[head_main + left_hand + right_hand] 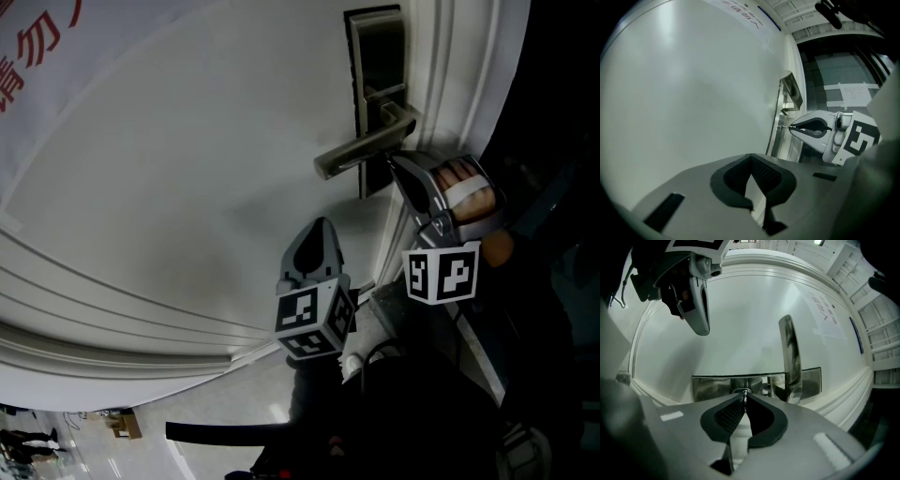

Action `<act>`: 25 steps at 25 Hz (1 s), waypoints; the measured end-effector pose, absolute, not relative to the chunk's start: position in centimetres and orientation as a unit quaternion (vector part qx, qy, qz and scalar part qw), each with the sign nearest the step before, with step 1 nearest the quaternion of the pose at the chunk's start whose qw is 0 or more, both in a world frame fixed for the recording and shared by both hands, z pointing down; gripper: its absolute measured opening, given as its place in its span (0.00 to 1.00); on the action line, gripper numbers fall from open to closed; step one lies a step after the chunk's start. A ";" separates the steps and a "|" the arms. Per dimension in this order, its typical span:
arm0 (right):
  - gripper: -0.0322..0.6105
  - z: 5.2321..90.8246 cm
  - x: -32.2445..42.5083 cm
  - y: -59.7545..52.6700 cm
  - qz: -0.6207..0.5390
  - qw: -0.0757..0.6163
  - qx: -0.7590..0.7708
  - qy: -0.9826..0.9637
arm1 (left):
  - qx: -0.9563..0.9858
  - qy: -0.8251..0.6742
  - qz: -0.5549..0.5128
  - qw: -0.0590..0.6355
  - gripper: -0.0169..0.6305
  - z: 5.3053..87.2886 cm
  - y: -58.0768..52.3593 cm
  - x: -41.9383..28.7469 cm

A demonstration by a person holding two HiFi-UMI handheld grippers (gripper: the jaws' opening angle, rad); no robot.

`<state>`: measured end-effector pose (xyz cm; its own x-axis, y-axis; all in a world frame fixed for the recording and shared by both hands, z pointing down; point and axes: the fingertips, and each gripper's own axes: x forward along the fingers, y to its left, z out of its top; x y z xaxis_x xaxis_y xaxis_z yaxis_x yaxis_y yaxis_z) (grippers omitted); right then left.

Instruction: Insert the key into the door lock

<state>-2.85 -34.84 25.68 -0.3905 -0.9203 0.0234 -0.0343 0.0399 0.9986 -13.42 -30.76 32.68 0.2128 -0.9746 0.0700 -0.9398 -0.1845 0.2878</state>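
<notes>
Left gripper (751,157) is nearest, jaws pressed together w/ nothing btwn them. It hangs just off the white door (187,169), left of and nearer than the lever handle (364,148). Right gripper (745,400) is farther & to the right, jaws pinching the key (745,393), thin blade seen edge-on. Key tip is against the steel lock plate (712,386), just under the handle. How far in, can't tell. Hand (473,202) grips the right gripper's body.
</notes>
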 end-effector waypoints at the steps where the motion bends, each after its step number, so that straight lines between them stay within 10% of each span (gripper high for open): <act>1: 0.07 25.7 -2.8 -34.9 -0.570 0.388 0.393 -0.608 | 0.767 -0.624 -0.065 0.135 0.03 32.7 -30.8 -13.5; 25: 0.07 25.7 -2.9 -34.9 -0.570 0.388 0.392 -0.609 | 0.770 -0.620 -0.065 0.137 0.03 32.7 -31.0 -13.4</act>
<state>-2.87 -34.86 25.69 -0.3915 -0.9199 0.0251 -0.0367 0.0429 0.9984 -13.36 -30.96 32.69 0.2240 -0.9720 0.0705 -0.9365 -0.1947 0.2918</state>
